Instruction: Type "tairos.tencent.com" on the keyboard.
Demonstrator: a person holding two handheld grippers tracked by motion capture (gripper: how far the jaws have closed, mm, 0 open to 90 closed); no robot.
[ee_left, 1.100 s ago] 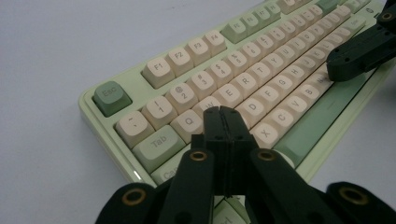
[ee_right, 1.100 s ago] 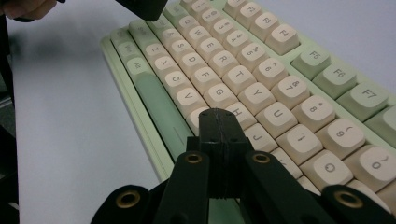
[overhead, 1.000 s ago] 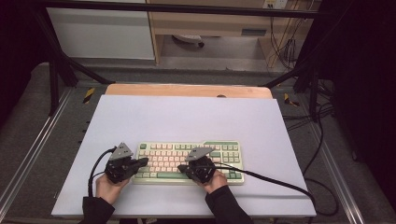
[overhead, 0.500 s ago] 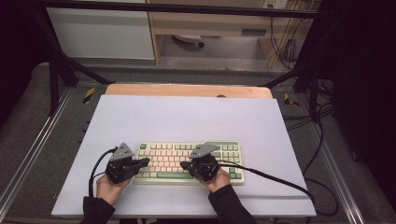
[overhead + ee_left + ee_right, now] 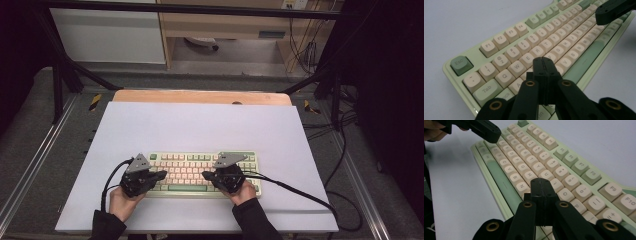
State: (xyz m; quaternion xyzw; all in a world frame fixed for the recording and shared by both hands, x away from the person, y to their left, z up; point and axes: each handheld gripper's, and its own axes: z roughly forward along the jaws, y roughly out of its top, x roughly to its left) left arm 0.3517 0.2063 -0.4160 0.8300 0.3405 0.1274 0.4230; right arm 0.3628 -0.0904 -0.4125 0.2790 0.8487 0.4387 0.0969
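Note:
A pale green keyboard (image 5: 192,164) with cream keys lies near the front edge of the white tabletop. My left gripper (image 5: 163,174) is over its left end, with jaws shut and nothing between them. In the left gripper view that gripper (image 5: 544,62) hovers over the letter keys near the left of the keyboard (image 5: 506,35). My right gripper (image 5: 205,175) is over the right half, pointing left, also shut and holding nothing. In the right gripper view its tip (image 5: 541,183) is just above the keys around N and M of the keyboard (image 5: 564,157). The two tips point towards each other, apart.
The white sheet (image 5: 200,125) covers the table, with a wooden strip (image 5: 200,96) along the far edge. A black cable (image 5: 300,194) trails right from the right gripper, and another loops at the left (image 5: 107,185). Metal frame rails (image 5: 30,170) flank the table.
The right gripper has edged slightly up and to the right over the keyboard. The left gripper has barely moved. Both stay shut.

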